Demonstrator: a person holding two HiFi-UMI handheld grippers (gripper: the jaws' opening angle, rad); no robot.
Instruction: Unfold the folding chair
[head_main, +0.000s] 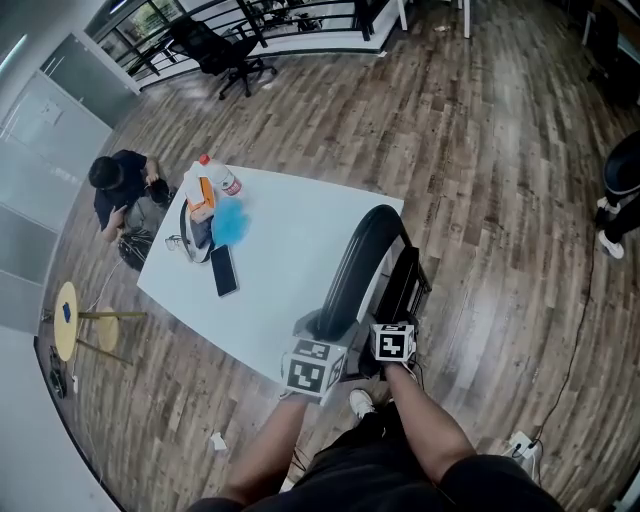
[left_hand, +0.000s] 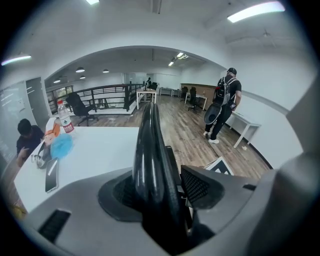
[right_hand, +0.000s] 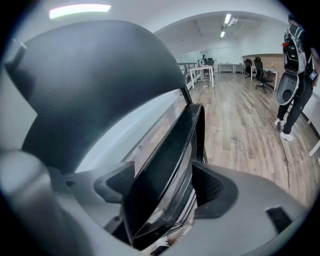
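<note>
Two big things fill your head view: the white table (head_main: 290, 290) and the black folding chair (head_main: 365, 250), which stands against the table's 4 o'clock edge, straight ahead of you at 12 o'clock. By my reading the job is barely begun. In the right gripper view the seat panel (right_hand: 165, 160) stands only a little off the backrest (right_hand: 90, 80), so swinging the seat down and spreading the legs are left to do.

Your left gripper (left_hand: 161, 190) is clenched on the backrest's top rim. Your right gripper (right_hand: 166, 185) is released: its jaws stand spread with the seat panel between them and a gap at the 3 o'clock pad.

Toward the table's 10 o'clock end lie a phone (head_main: 224, 270), an orange carton (head_main: 201, 192) and a bottle (head_main: 226, 182). The bottle's red label is too small to read. No brand shows on the chair.
</note>
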